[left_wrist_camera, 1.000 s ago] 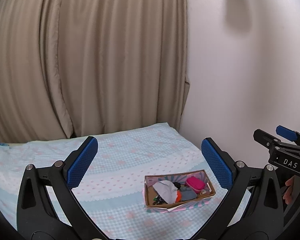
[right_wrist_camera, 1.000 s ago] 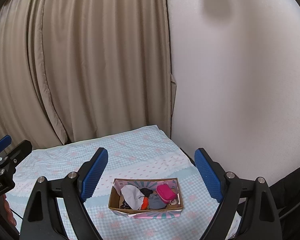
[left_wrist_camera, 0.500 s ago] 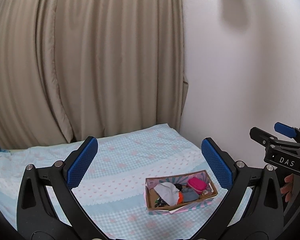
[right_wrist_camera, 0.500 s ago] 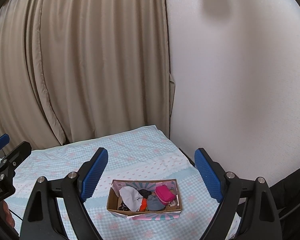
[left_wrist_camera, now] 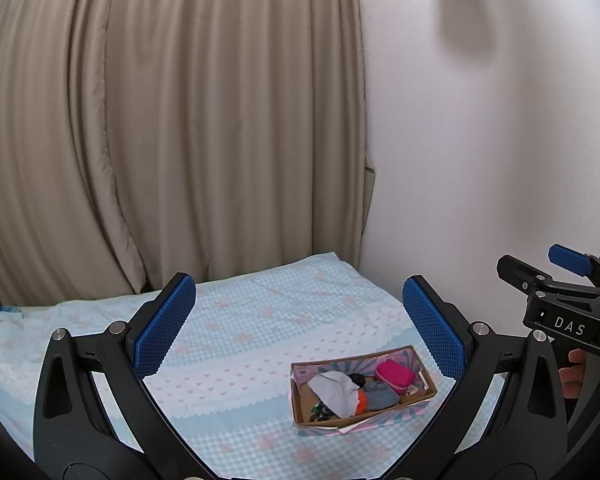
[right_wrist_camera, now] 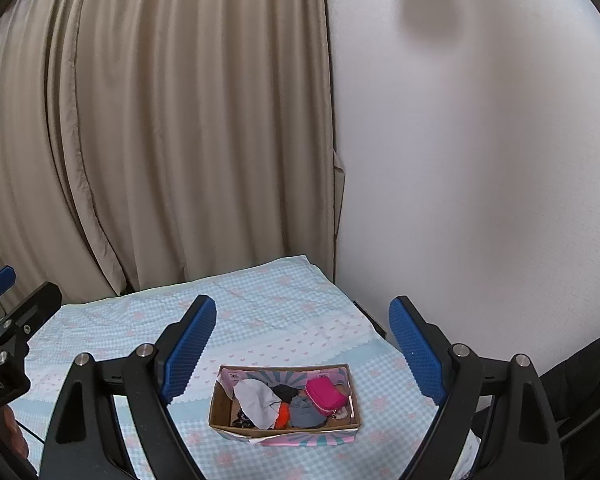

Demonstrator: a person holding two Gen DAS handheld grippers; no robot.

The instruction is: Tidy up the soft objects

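Box [right_wrist_camera: 236,426] on bed: pink pouch [right_wrist_camera: 326,396], white cloth [right_wrist_camera: 256,400]; both tools wide open, empty.

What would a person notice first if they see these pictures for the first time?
Probably the small cardboard box lying on the pale blue checked bedspread, because a bright pink pouch sits among the white, grey and orange soft items inside it. Next, the open left gripper and right gripper hang above the bed, both empty. Behind the bed, beige curtains meet a bare white wall.
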